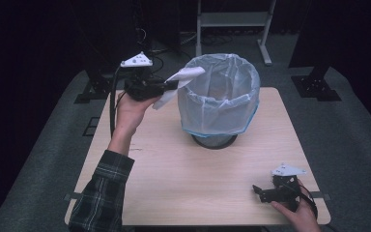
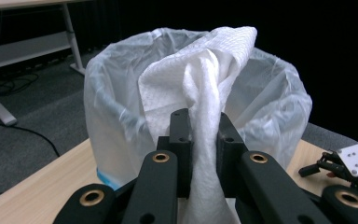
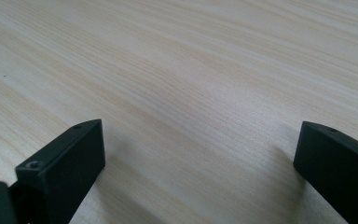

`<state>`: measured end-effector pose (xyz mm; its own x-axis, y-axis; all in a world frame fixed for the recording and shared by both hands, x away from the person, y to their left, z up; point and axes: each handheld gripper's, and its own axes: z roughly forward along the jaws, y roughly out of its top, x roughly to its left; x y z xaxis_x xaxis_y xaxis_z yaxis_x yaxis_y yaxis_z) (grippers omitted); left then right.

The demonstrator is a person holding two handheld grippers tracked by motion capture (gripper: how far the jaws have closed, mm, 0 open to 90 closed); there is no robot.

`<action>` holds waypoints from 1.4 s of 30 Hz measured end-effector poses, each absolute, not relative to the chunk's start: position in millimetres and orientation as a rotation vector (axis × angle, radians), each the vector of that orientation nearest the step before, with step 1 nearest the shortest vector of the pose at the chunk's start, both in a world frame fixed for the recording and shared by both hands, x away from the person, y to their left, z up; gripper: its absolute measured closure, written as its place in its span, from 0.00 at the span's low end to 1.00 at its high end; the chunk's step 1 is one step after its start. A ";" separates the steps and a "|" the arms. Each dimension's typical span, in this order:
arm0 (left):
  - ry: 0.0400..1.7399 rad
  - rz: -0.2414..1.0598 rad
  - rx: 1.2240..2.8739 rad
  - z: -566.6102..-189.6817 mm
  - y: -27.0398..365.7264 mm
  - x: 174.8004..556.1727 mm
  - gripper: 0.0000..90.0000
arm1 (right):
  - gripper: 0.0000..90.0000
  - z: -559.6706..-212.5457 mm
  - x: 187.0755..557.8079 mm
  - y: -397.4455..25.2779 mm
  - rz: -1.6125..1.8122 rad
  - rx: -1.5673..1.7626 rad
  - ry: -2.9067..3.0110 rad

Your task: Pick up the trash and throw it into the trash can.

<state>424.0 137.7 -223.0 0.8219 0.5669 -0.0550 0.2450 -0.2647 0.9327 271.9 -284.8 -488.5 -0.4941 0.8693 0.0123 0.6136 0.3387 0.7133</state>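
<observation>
While left tool pinches paper towel at bin rim, right tool spread, on table.

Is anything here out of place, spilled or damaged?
Nothing stands out. The left gripper pinches a crumpled white paper towel at the rim of the upright bin lined with a translucent plastic bag; the light wooden table shows no spill.
</observation>
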 end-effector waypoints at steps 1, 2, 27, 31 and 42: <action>0.611 0.350 1.851 -221.3 135.3 425.5 0.90 | 0.00 -488.5 271.9 -285.0 0.946 1.307 2.239; 0.610 0.348 1.851 -219.7 132.9 427.0 0.90 | 0.01 -488.5 271.9 -284.9 0.948 1.309 2.238; 0.598 0.296 1.857 -211.9 69.8 480.5 0.91 | 0.01 -488.5 271.8 -285.0 0.950 1.308 2.241; 0.595 0.288 1.853 -211.8 57.6 490.7 0.90 | 0.00 -488.5 272.0 -285.2 0.951 1.305 2.242; 0.594 0.280 1.861 -215.3 34.3 502.9 0.81 | 0.01 -488.5 272.3 -285.4 0.953 1.303 2.244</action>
<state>502.9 34.3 -215.3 0.8458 0.5258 -0.0903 0.2643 -0.2659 0.9271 272.3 -285.4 -488.5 -0.5005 0.8656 0.0145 0.6116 0.3417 0.7136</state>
